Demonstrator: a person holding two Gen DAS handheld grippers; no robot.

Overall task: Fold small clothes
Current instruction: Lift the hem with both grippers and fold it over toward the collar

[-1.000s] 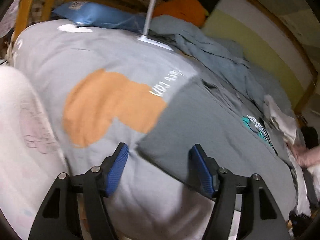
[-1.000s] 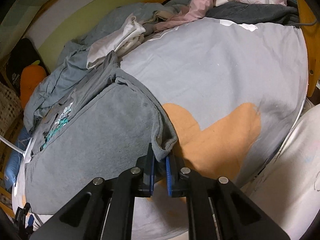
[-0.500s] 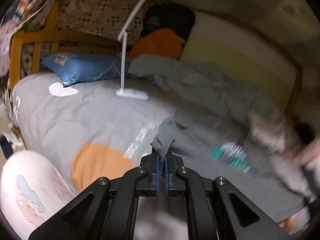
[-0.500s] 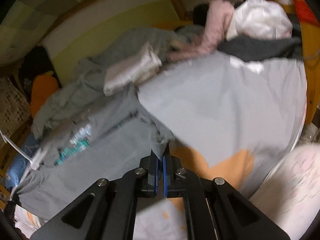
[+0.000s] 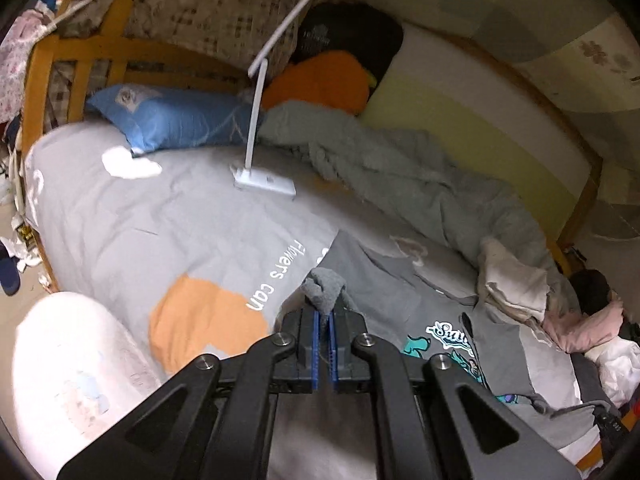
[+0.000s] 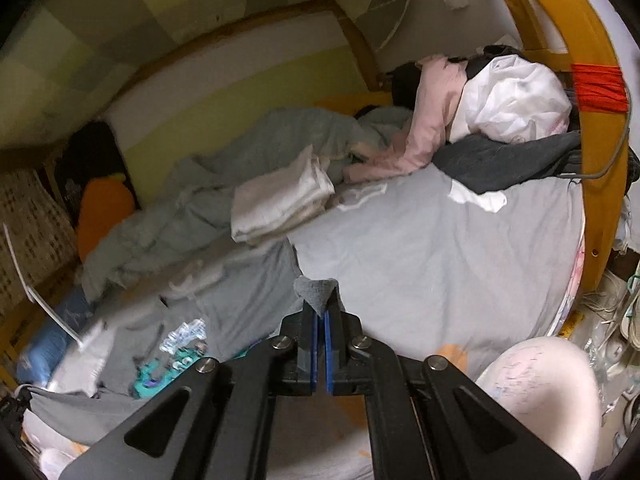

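- We hold the grey T-shirt with both tools, one corner of its hem in each.
- The left gripper has its jaws closed on a small bunch of grey cloth; the left jaws have just been closing, and the cloth is now pinched between the blue pads.
- The right gripper is the same: its jaws are pressed together on a little peak of the grey fabric, and they have just been closing too.
- The shirt lies on the bed, in the middle part, toward the long side where we stand. Its printed front with the teal picture faces up, and the held edge is lifted off the sheet.
- A white desk lamp stands on the sheet nearer the head end, and a blue pillow is beside the headboard. A crumpled grey-green blanket runs along the wall side. Folded pale cloth lies near the shirt, toward the foot end.
- We judge that this is the first fold: the hem is picked up and must go over to the collar side.
- The next move calls for carrying both corners together toward the wall side, level with each other, so the edge stays straight, and for laying it down clear of the lamp and the blanket.
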